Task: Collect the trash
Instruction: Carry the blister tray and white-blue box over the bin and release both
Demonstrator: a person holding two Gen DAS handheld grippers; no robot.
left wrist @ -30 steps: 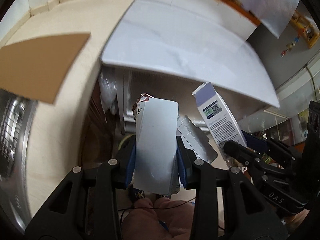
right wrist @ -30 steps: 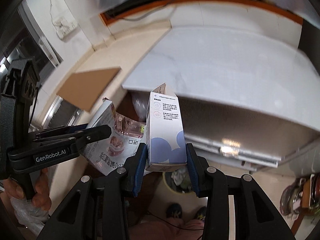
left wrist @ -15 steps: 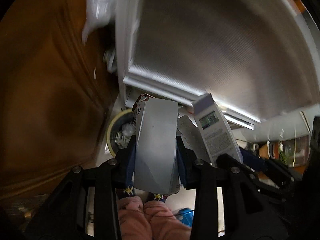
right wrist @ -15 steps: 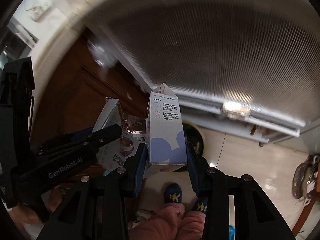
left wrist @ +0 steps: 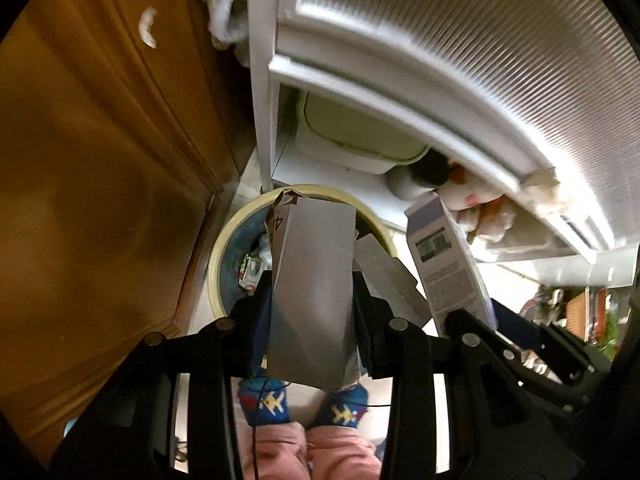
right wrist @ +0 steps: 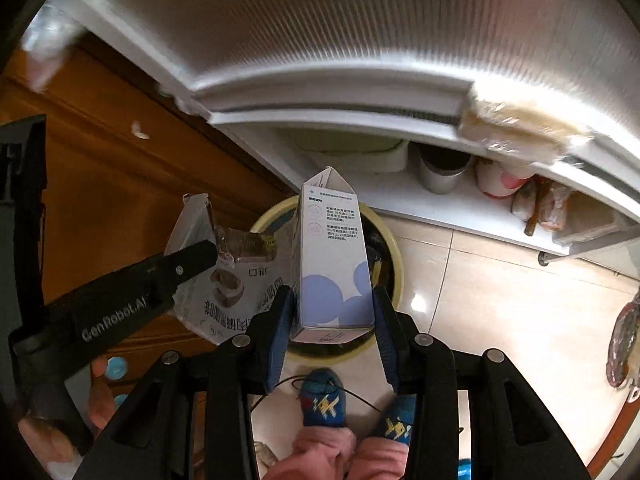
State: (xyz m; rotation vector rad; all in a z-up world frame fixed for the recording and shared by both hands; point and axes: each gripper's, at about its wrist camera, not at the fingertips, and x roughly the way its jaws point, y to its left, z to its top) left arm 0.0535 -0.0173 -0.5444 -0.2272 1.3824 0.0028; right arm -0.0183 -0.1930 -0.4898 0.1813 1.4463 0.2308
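My left gripper (left wrist: 312, 304) is shut on a flattened silver snack pouch (left wrist: 312, 292); its printed side shows in the right wrist view (right wrist: 236, 292). My right gripper (right wrist: 330, 312) is shut on a white carton with blue circles (right wrist: 330, 264), also seen in the left wrist view (left wrist: 448, 264). Both items hang over a round yellow-rimmed trash bin (left wrist: 218, 264) on the floor, which holds wrappers. The bin's rim also shows in the right wrist view (right wrist: 394, 256). The left gripper's body (right wrist: 112, 308) lies left of the carton.
A brown wooden cabinet door (left wrist: 92, 160) stands on the left. A white ribbed cabinet (right wrist: 360, 32) overhangs a low shelf with a green-lidded box (left wrist: 360, 132), cups (right wrist: 440, 168) and small items. My socked feet (right wrist: 324, 400) stand on the tiled floor (right wrist: 500, 312).
Both grippers have tilted down from the countertop to the floor and moved closer to the bin. The pouch and carton stay gripped.
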